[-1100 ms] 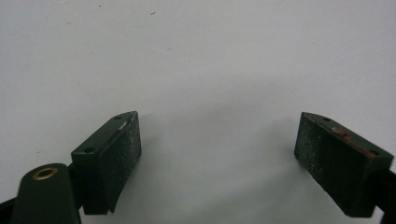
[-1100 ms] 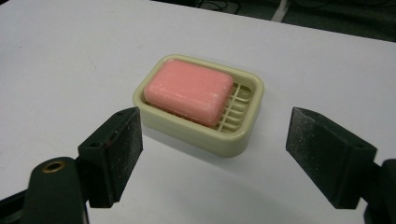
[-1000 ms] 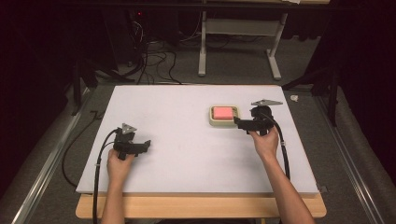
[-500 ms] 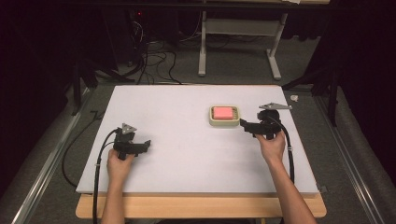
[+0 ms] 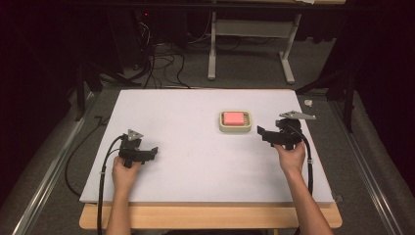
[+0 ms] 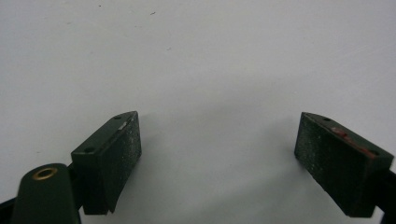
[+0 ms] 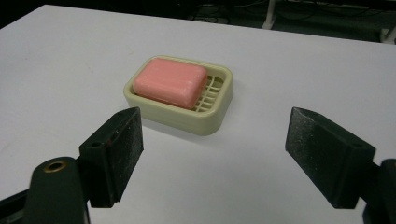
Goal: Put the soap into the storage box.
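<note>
A pink soap bar (image 5: 233, 118) (image 7: 170, 82) lies in a cream soap dish (image 5: 236, 128) (image 7: 212, 116) on the white table, right of its middle. My right gripper (image 5: 260, 132) (image 7: 214, 156) hovers just to the right of the dish, open, its jaws wide apart and pointed at the dish with nothing between them. My left gripper (image 5: 154, 151) (image 6: 218, 161) rests at the near left of the table, open over bare white surface, jaws empty.
The white table top (image 5: 186, 127) sits on a wooden board (image 5: 210, 218). A small pale object (image 5: 308, 103) lies off the table's far right corner. Cables (image 5: 156, 63) and a desk frame (image 5: 249, 39) stand on the floor beyond the far edge.
My right gripper has drawn back to the right and nearer, away from the soap dish. The left gripper has stayed where it was.
</note>
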Demonstrator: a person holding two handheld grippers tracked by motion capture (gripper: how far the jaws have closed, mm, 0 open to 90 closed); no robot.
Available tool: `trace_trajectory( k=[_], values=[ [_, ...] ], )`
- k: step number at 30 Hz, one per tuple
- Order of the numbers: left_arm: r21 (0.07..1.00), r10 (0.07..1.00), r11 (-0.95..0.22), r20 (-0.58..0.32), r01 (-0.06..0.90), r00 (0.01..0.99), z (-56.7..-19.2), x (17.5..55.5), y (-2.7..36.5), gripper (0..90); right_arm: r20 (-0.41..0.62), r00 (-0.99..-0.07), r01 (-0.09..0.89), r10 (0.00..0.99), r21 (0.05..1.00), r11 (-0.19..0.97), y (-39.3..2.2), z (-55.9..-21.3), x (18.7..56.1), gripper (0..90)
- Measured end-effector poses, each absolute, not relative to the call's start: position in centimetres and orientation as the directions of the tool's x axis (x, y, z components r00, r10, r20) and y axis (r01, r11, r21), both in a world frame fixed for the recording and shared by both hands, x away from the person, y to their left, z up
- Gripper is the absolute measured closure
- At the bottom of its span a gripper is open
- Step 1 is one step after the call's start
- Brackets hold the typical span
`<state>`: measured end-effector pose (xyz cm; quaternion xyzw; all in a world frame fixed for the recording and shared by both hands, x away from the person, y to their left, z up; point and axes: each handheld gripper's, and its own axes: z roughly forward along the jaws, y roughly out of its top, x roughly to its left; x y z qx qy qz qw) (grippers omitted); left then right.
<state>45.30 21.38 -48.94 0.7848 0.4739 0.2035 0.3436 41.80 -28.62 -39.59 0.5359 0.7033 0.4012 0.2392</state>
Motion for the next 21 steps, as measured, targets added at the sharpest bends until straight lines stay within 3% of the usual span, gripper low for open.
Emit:
trace_trajectory(
  k=[21],
  values=[
    [0.733, 0.884, -0.314, -0.006, 0.604, 0.468, -48.9, 45.3, 21.4, 15.1, 0.123, -0.283, 0.561, 0.951, 0.826, 0.060, -30.2, -40.3, 40.2, 20.0]
  ],
)
